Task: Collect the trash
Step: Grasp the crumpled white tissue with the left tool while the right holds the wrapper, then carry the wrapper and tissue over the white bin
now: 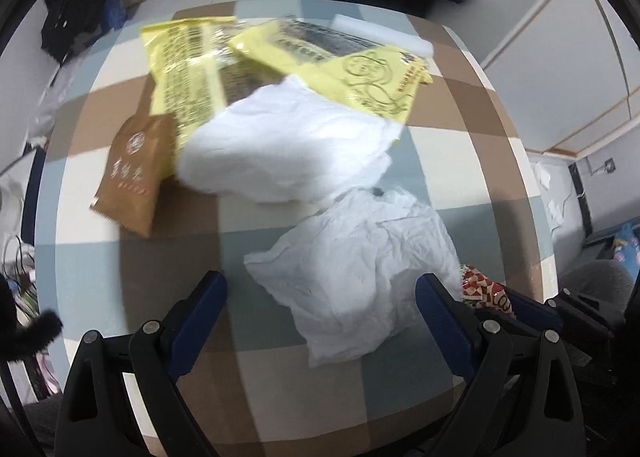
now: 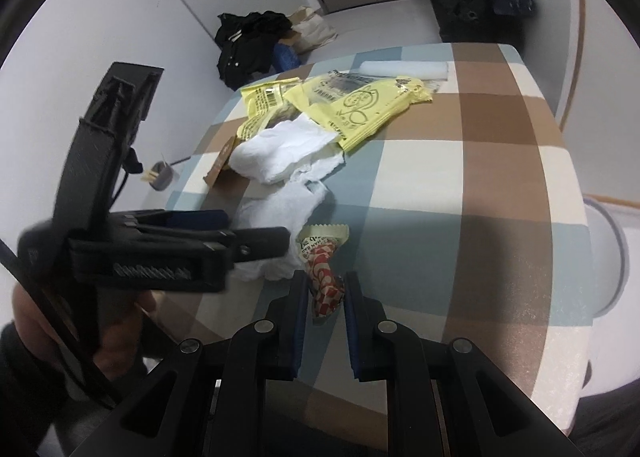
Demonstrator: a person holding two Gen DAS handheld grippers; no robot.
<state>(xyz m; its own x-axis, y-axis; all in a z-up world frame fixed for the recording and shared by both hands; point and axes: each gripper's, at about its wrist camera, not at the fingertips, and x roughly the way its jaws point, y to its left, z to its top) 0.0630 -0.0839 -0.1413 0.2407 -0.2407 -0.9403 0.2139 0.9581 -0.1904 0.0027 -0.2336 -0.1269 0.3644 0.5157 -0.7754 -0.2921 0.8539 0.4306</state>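
Observation:
A checked table [image 1: 460,161] carries the trash. My left gripper [image 1: 320,293] is open just above a crumpled white tissue [image 1: 360,269], which lies between its fingers untouched. Farther back lie a second white tissue [image 1: 288,145], two yellow wrappers [image 1: 360,69] and a brown packet [image 1: 136,169]. My right gripper [image 2: 326,297] is shut on a red-and-white checked wrapper [image 2: 322,273] near the table's front. That wrapper [image 1: 484,289] shows at the right of the left wrist view. In the right wrist view my left gripper [image 2: 256,229] is held by a hand over the tissue [image 2: 280,201].
A white foam block [image 2: 404,69] lies at the table's far edge behind the yellow wrappers [image 2: 360,105]. On the floor are dark clothes [image 2: 252,41] and a grey cup [image 2: 162,175]. A pale round container [image 2: 608,257] stands off the table's right side.

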